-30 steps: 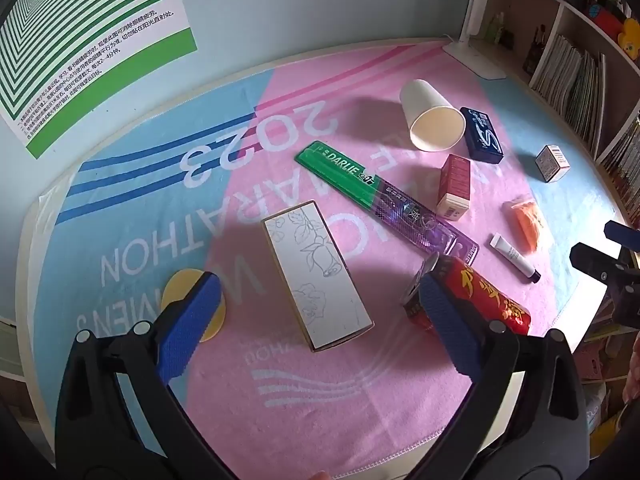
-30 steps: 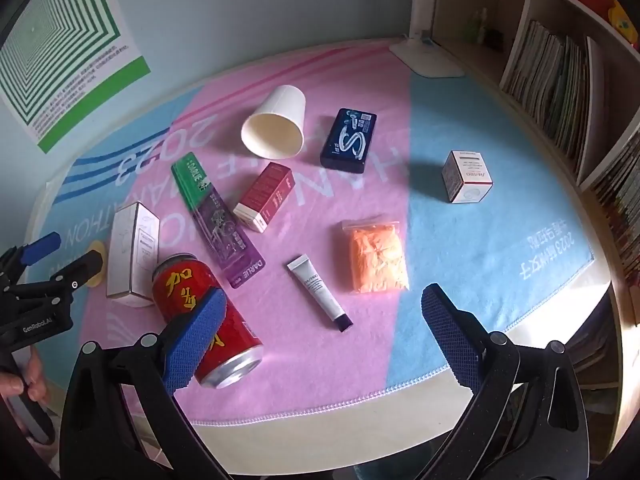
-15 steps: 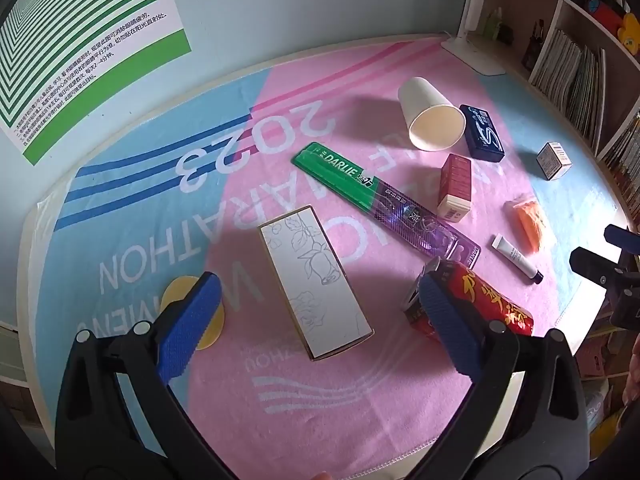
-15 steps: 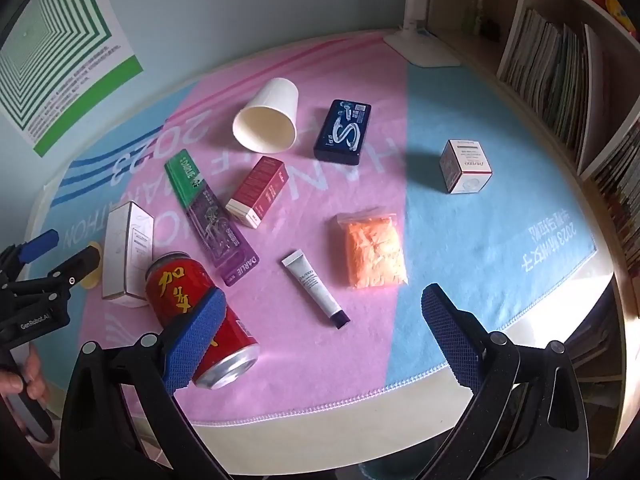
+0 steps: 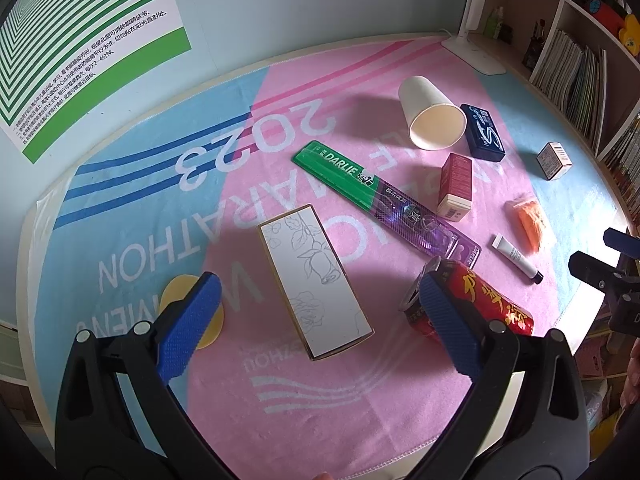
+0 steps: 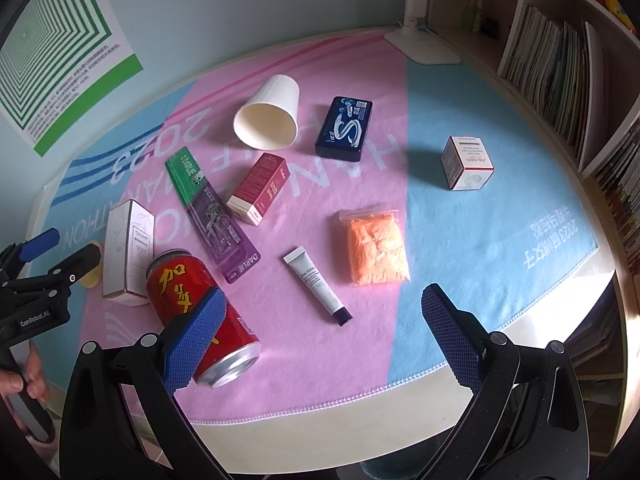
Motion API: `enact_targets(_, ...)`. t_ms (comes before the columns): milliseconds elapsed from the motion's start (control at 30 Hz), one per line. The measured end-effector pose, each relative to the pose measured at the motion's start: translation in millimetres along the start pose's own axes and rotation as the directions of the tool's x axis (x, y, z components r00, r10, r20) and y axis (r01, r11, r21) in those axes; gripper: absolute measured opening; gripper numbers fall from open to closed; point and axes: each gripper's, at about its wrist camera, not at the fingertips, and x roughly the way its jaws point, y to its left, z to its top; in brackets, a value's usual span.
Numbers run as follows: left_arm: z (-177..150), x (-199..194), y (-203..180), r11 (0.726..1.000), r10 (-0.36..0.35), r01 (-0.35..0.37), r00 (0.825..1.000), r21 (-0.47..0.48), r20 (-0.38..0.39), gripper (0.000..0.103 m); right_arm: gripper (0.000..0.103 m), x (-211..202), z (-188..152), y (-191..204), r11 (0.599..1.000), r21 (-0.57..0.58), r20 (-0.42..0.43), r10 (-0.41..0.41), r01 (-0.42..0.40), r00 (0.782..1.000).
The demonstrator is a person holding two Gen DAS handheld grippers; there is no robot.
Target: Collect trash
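Trash lies on a pink and blue cloth: a white flower-print box [image 5: 316, 280], a red can [image 5: 480, 300] on its side, a green-purple Darlie pack [image 5: 384, 200], a paper cup [image 5: 432, 114] on its side, a red box [image 5: 456, 184], a dark blue box [image 5: 484, 132], an orange bag [image 6: 376, 244], a small white tube [image 6: 318, 286] and a small white cube box [image 6: 468, 162]. My left gripper [image 5: 316, 320] is open, hovering above the flower-print box. My right gripper [image 6: 320, 328] is open above the table's front edge, near the can [image 6: 200, 312] and tube.
A lamp base [image 6: 420, 46] stands at the back. Bookshelves [image 6: 560, 60] line the right side. A green striped poster [image 5: 72, 40] hangs on the wall. A yellow disc [image 5: 188, 316] lies by my left gripper's left finger. The table's front edge [image 6: 360, 420] is below the right gripper.
Both grippers have drifted slightly back and up, so the objects sit a little farther off. Both stay open and empty. Nothing on the table has moved.
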Motion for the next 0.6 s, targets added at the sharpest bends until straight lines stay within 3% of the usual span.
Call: enact_targets(600,-1.2,-0.1,-0.3,1.0,-0.001,0.001,1.0,-0.009,-0.003,0.096,0.097,-0.7,-2.6,-1.4,1.0,0.001,-0.006,-0.004,0.004,1.0)
